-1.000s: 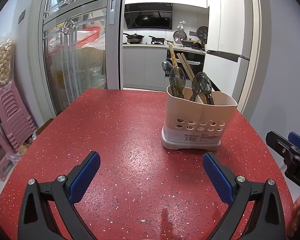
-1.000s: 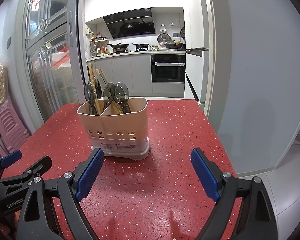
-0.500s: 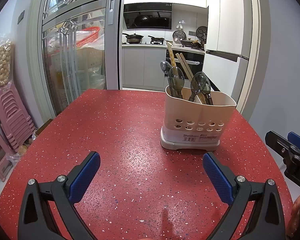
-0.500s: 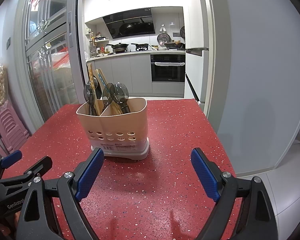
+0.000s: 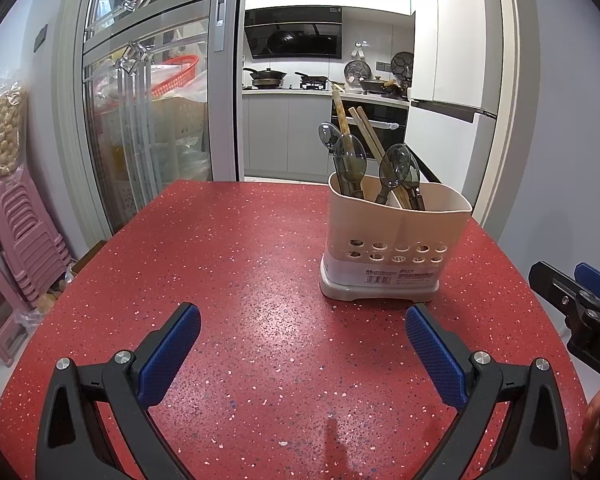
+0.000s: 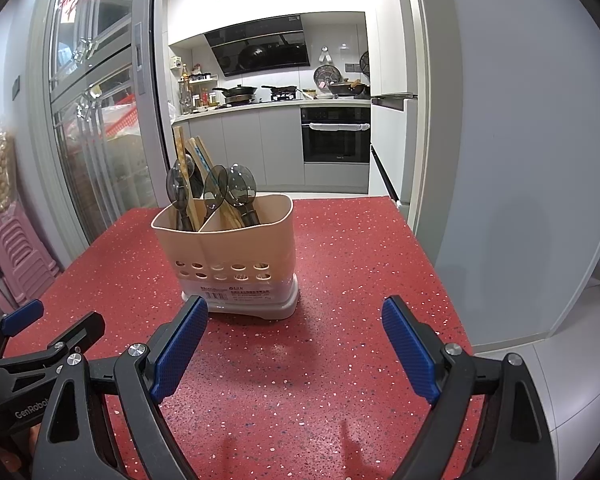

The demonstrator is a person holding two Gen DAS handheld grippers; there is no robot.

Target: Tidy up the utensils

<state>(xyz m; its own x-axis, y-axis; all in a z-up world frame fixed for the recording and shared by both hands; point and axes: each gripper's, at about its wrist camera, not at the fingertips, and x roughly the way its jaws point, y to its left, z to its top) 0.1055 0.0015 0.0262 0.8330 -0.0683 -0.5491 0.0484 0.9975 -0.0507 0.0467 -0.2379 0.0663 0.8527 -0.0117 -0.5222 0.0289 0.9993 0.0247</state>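
A beige two-compartment utensil holder [image 5: 396, 248] [image 6: 228, 256] stands upright on the red speckled table [image 5: 240, 280] [image 6: 340, 380]. Grey translucent spoons [image 5: 350, 156] [image 6: 240, 186] and wooden chopsticks [image 5: 366, 128] [image 6: 180, 152] stick up out of both compartments. My left gripper [image 5: 302, 322] hovers open over the table, short and left of the holder, nothing between its blue pads. My right gripper [image 6: 294, 314] is open too, just in front of the holder and to its right, also empty. Each gripper shows at the edge of the other's view.
The table's right edge [image 6: 432, 256] drops to a white tiled floor. Stacked pink stools [image 5: 24, 232] stand left of the table by a glass sliding door [image 5: 140, 120]. A kitchen with an oven [image 6: 335, 134] lies behind.
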